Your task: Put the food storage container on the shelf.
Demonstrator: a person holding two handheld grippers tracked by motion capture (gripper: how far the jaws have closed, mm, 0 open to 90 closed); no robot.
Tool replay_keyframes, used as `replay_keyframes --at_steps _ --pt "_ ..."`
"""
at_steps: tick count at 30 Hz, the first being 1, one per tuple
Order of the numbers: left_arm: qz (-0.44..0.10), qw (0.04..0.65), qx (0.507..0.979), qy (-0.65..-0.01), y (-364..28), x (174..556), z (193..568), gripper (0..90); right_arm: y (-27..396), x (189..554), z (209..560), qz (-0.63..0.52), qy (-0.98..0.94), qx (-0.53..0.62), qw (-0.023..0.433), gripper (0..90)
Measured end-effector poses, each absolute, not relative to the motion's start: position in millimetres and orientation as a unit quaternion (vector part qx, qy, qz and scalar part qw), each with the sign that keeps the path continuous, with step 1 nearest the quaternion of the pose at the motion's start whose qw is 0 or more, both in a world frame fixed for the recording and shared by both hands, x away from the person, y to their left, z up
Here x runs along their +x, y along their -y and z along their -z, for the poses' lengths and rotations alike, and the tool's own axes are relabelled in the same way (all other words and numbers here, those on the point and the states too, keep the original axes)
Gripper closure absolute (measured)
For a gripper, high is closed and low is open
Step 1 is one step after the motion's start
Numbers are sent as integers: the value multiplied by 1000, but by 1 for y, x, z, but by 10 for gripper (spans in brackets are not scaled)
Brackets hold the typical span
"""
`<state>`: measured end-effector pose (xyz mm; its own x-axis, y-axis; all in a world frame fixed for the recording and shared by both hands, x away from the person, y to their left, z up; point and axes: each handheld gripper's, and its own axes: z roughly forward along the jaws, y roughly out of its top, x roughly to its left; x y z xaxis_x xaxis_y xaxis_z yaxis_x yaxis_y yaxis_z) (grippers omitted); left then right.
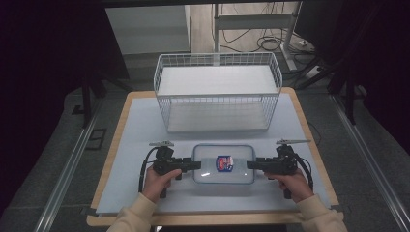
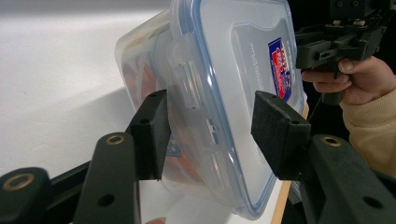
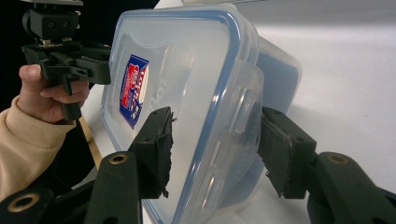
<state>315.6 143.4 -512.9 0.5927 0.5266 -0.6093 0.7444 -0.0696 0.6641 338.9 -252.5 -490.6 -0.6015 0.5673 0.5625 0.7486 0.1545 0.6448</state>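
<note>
I see the lidded container between my 2 tongs: left gripper and right gripper each straddle an end, jaws wide.

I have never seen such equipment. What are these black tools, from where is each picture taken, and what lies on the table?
There is no robot here. A person holds one hand-operated tool in each hand: the left tool and the right tool. Each has two black jaws.

The high view looks down from above the person. The other two pictures come from small cameras riding on each tool, looking along its jaws.

On the table lies a clear plastic container with a blue-rimmed lid and a label. Behind it stands a white wire basket.

Each tool's jaws stand around one end of the container. They are open, with a gap on at least one side, so nothing is clamped yet.
</note>
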Motion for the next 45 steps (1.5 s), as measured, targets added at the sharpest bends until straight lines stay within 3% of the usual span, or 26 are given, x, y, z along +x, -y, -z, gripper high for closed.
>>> replay_keyframes --at_steps 20,45 --pt "85 534 709 -453 -141 300 509 509 257 329 490 500 728 -456 111 520" --pt "61 542 712 -442 -141 300 487 514 255 327 471 521 733 -431 75 520"
